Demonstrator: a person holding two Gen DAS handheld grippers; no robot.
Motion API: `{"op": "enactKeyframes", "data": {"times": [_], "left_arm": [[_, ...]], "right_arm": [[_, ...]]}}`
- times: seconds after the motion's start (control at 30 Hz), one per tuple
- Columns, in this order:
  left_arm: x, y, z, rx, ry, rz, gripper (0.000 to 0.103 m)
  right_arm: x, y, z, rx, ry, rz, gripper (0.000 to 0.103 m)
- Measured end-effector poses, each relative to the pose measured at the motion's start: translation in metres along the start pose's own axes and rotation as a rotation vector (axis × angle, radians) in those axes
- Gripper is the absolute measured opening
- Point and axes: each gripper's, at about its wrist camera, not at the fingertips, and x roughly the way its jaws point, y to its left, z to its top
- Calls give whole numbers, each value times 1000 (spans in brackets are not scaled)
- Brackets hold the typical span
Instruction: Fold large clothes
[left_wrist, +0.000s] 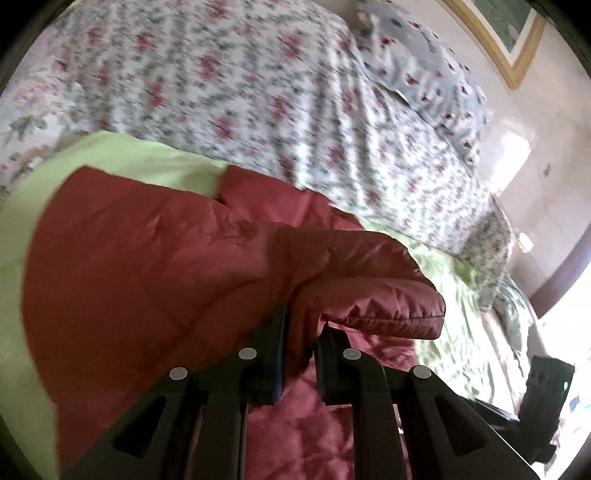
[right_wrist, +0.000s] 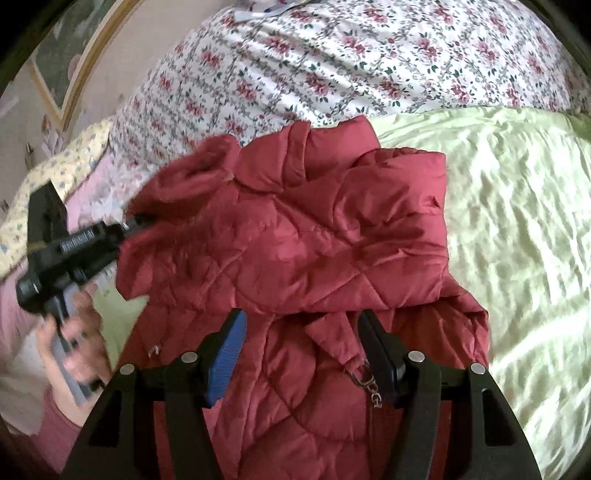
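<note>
Left tongs (left_wrist: 299, 332) clamp red jacket (right_wrist: 295, 240), collar away.

Both wrist views close, angled down; share red jacket (left_wrist: 155, 258) on bed (right_wrist: 517, 221).

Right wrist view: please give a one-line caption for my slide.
Open right gripper above a red quilted jacket on a green sheet; left gripper holds its edge.

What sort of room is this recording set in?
Most likely a bedroom. The red quilted jacket lies on a bed spread with a pale green sheet and a floral bedcover, with a patterned pillow at the far end and a framed picture on the wall.
</note>
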Motion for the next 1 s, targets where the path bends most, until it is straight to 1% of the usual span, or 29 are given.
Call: {"op": "enactKeyframes", "data": {"times": [0.13, 0.3, 0.37, 0.43, 0.47, 0.5, 0.53, 0.6, 0.63, 0.67, 0.7, 0.73, 0.8, 0.87, 0.93, 0.97, 1.0], "left_arm": [[29, -9, -10, 13, 36, -51, 12], [65, -17, -18, 39, 79, -61, 12], [73, -18, -20, 46, 87, -54, 12], [77, -15, -19, 44, 91, -52, 12], [78, -18, -19, 46, 89, -50, 12], [79, -19, -19, 50, 89, -48, 12], [83, -22, -18, 56, 91, -45, 12], [89, -28, -18, 75, 96, -34, 12], [91, -30, -18, 81, 100, -30, 12], [90, -32, -22, 87, 102, -26, 13], [90, -33, -23, 95, 107, -20, 17], [91, -33, -24, 104, 119, -14, 18], [92, -33, -26, 120, 159, -17, 23], [90, -32, -26, 127, 187, -38, 37], [81, -30, -25, 138, 187, -44, 68], [76, -29, -24, 138, 182, -41, 73], [69, -26, -23, 140, 171, -36, 73]], "right_arm": [[-2, -20, 12, 103, -21, 61, 66], [3, -54, 31, 288, -51, 207, 66], [11, -61, 38, 322, -49, 236, 67], [26, -67, 45, 356, -17, 239, 69], [34, -69, 47, 372, 1, 254, 69], [46, -70, 49, 392, 24, 287, 69], [53, -72, 50, 414, 44, 300, 69], [65, -70, 52, 431, 59, 316, 68], [70, -70, 52, 436, 60, 321, 62], [75, -69, 53, 443, 63, 329, 53], [78, -69, 53, 445, 69, 326, 22], [81, -68, 53, 445, 73, 327, 12], [76, -67, 54, 425, 44, 295, 9], [71, -66, 56, 402, 22, 263, 7], [63, -66, 58, 376, -7, 228, 6], [59, -67, 59, 365, -20, 212, 6], [54, -68, 59, 356, -33, 195, 6]]}}
